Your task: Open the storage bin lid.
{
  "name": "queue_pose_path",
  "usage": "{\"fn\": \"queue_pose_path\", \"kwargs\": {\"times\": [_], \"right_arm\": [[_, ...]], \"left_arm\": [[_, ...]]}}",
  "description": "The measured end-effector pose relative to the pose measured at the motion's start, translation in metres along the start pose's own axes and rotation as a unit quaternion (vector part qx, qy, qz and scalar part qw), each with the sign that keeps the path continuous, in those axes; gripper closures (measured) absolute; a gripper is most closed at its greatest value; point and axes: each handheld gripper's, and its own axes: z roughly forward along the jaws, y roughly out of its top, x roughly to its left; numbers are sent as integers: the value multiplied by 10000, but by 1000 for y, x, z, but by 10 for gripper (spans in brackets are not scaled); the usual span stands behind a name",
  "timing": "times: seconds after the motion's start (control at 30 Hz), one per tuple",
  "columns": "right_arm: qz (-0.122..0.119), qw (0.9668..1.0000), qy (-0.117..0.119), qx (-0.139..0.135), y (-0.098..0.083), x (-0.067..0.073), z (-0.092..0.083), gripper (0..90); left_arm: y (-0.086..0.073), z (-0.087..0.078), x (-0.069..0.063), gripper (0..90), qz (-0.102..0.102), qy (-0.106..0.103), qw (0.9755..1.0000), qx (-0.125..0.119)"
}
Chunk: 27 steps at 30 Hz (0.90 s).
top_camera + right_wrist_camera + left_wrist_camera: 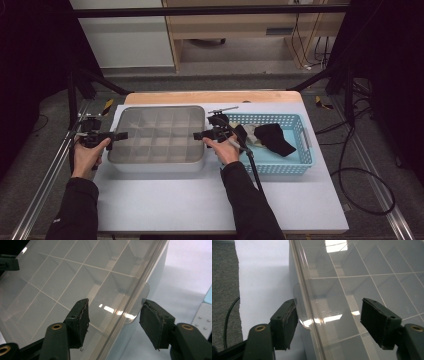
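Two claws of mine flank the compartment box (pixel 157 135), which lies flat on the worktop (pixel 200 200) with its long axis running from nine to three o'clock. My left claw (pixel 117 136) stands wide astride the lid tab (pixel 298 307) at nine, one pad touching it. My right claw (pixel 200 135) gapes wide around the tab at three, gripping nothing. A blue basket (pixel 280 165) sits just beside, at three.

We hold the left black two-jaw gripper (pixel 119 135) level in the left hand (pixel 89 155), jaws spread apart and pointing right. We hold the right black two-jaw gripper (pixel 197 135) level in the right hand (pixel 223 149), jaws spread apart and pointing left. Both dark-sleeved forearms extend forward, well apart.
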Motion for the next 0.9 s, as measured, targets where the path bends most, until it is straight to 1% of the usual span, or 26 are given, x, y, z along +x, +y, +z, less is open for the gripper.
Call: {"fn": "queue_pose_path", "kwargs": {"times": [0.1, 0.2, 0.27, 0.37, 0.5, 0.53, 0.6, 0.67, 0.7, 0.77, 0.83, 0.9], "right_arm": [[-3, 10000, 12, -80, 0, 1, -1, 419], [-9, 9998, 18, -177, 0, 1, -2, 435], [-34, 9997, 13, -245, 0, 1, -2, 438], [-72, 9994, 15, -341, 0, 2, -3, 450], [-88, 9987, 89, -487, 1, 3, -8, 482], [-114, 9984, 129, -533, 1, 4, -9, 486], [-32, 9977, 323, -597, 1, 5, -12, 490], [-93, 9971, 339, -682, 2, 7, -15, 498], [-116, 9968, 343, -707, 2, 8, -17, 506], [-125, 9967, 355, -721, 2, 8, -19, 510], [-171, 9962, 314, -796, 3, 9, -21, 513], [-189, 9960, 316, -814, 3, 9, -22, 516]], "left_arm": [[-2, -3, 2, 324, -33, -37, 9999, -102], [-2, -6, 1, 349, -21, -20, 9997, -232], [-2, -9, 0, 353, 47, 28, 9996, -279], [-1, -14, -2, 372, 85, 75, 9993, -361], [-1, -22, -3, 408, 123, 88, 9983, -567], [-1, -24, -4, 413, 141, 85, 9981, -589], [0, -28, -6, 416, 189, 109, 9977, -646], [2, -32, -9, 427, 228, 142, 9974, -665], [3, -34, -9, 447, 242, 149, 9972, -691], [3, -38, -10, 460, 240, 129, 9967, -763], [4, -41, -11, 479, 272, 116, 9964, -798], [4, -43, -13, 481, 305, 126, 9962, -808]]}}
